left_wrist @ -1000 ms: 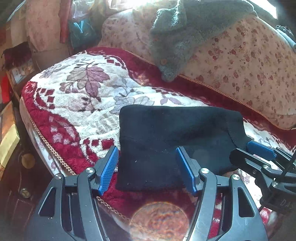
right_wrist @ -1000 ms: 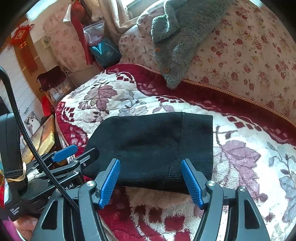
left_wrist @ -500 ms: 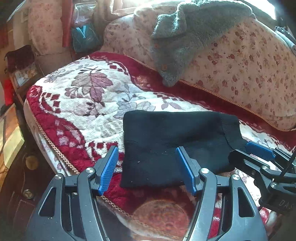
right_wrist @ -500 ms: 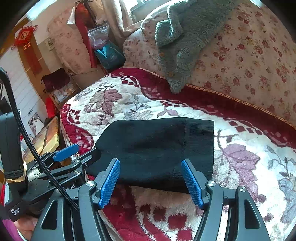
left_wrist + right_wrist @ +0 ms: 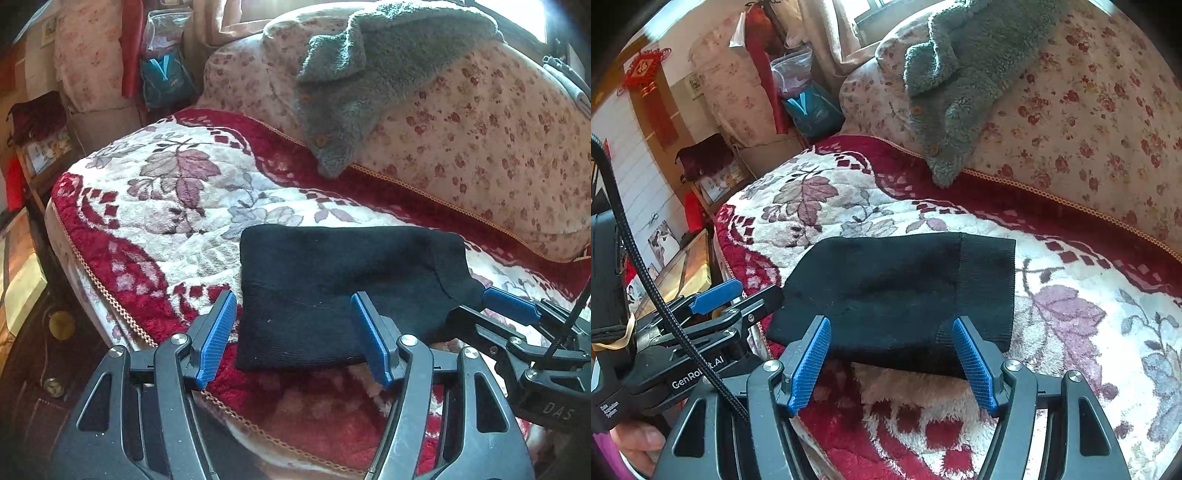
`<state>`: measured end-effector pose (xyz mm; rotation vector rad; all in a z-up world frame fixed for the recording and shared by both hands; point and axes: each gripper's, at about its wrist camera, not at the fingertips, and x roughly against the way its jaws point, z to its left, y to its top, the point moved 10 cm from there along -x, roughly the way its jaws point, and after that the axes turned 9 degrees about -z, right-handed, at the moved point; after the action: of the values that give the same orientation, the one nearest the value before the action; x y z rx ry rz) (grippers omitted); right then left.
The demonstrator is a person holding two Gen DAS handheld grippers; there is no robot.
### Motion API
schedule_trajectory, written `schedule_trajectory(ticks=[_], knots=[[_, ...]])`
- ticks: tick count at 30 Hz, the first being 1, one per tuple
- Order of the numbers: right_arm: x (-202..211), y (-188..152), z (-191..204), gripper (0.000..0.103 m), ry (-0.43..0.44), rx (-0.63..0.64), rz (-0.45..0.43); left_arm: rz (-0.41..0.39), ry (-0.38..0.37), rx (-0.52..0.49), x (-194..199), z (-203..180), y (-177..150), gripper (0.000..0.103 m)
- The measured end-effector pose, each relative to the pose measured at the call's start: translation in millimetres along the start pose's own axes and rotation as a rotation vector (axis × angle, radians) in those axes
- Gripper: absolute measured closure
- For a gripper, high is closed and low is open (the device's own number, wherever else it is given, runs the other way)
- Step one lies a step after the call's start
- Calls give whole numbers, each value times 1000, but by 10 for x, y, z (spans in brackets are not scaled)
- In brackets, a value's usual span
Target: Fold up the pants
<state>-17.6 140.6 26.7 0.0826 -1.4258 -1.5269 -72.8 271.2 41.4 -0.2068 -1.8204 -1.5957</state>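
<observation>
Blanket point(image 5: 177, 206) on the sofa carries the black pants point(image 5: 332, 295), folded into a compact rectangle near the front edge. Left gripper point(image 5: 293, 334) and right gripper point(image 5: 892, 360) have both backed off, jaws spread and empty, so folding looks basically done.
</observation>
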Motion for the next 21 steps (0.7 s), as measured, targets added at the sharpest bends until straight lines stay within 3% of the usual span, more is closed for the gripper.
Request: schedule_trajectory(ticks=[21], knots=[[-35,-41,-12,36,3,-7,14,14,10,12,-49,22,-60,39]])
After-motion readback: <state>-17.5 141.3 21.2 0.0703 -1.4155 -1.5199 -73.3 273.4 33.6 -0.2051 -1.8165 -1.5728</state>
